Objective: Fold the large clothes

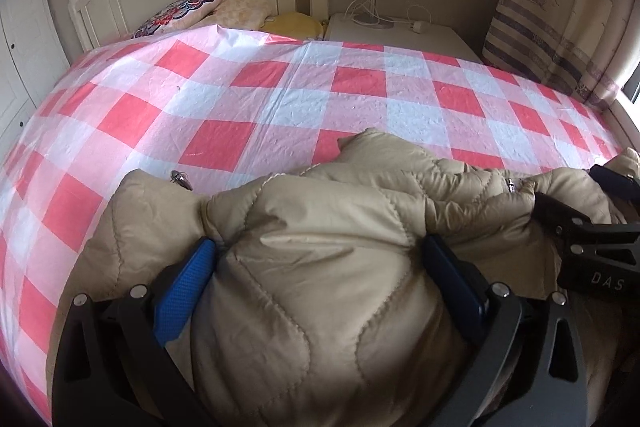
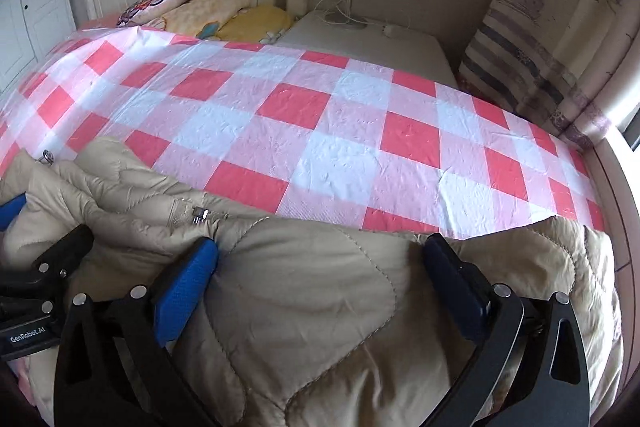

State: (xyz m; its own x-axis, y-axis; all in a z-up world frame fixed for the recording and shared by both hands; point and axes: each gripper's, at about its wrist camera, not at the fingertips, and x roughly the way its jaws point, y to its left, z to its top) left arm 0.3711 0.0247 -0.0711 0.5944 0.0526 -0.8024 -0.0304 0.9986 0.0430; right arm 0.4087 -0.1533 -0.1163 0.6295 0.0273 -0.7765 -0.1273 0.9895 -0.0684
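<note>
Two wide-open tools (image 1: 318, 259) (image 2: 320, 257), beige quilted jacket (image 1: 320, 307) bunched between each one's fingers.

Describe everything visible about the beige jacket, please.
The jacket is beige, puffy and quilted with curved stitching, in slightly shiny fabric. It lies bunched at the near edge of the checked sheet. Metal zipper pulls show. Both the left hand-held gripper and the right hand-held gripper have their fingers spread wide, with padded fabric bulging between them.
</note>
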